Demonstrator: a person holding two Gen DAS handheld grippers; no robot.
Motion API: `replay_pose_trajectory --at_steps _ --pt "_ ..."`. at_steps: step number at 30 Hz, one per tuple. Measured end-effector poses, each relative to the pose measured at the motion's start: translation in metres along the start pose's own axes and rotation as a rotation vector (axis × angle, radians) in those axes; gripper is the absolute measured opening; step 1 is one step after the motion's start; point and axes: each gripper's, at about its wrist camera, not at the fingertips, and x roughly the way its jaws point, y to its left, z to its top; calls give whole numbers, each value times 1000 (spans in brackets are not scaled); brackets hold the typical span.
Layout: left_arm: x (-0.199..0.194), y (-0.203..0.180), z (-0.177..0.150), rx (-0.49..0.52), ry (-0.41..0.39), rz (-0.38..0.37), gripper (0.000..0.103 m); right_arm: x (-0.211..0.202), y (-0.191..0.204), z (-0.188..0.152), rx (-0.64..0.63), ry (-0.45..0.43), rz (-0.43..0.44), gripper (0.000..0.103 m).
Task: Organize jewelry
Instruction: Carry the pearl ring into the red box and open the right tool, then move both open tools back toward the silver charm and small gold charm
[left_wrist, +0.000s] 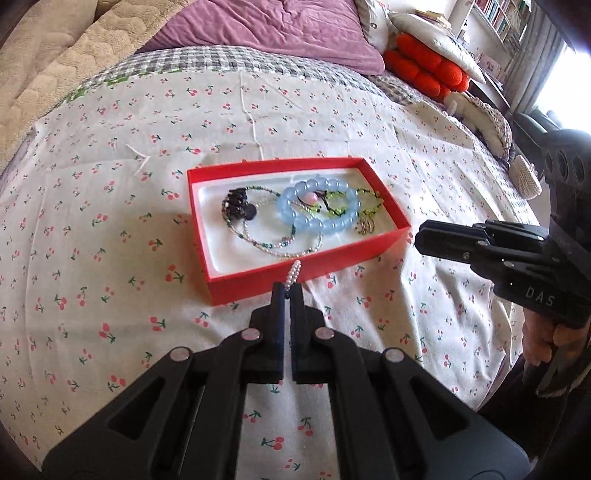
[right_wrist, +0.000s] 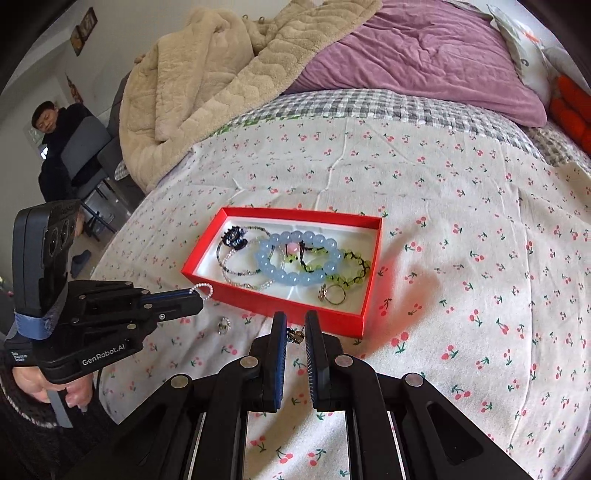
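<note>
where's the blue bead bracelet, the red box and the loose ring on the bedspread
blue bead bracelet (right_wrist: 275, 271): right wrist view, on a bead.
red box (right_wrist: 295, 317): right wrist view, on its near wall.
loose ring (right_wrist: 223, 325): right wrist view, on the ring.

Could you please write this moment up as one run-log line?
left gripper: shut on pearl loop | right gripper: shut on small charm | red box: holds bracelets | stray ring: on bedsheet

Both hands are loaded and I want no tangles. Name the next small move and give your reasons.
Probably carry the left gripper forward over the red box and release there. Its fingers are pinched on a small pearl loop, which hangs just short of the box's near wall. The right gripper holds a small gold trinket and can follow.
</note>
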Motion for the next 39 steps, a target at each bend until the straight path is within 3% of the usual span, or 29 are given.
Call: replay_pose_trajectory --at_steps 11,24,28,30,33,36,39 --pt "1 16 25 -117 -12 32 3 2 -5 30 120 -45 34 10" --pt "29 18 36 -149 23 45 3 44 -31 40 263 39 47 10" --pt "32 18 38 -146 16 44 3 51 -33 41 271 50 45 13" --pt "31 17 39 -143 8 42 4 51 -35 41 282 55 49 22" --pt "28 15 40 -127 4 36 13 48 -38 42 292 52 55 26" --pt "23 11 38 -107 -1 39 29 42 -38 42 290 37 49 44" --pt "17 9 35 -95 -1 42 39 33 -34 41 271 23 52 47"
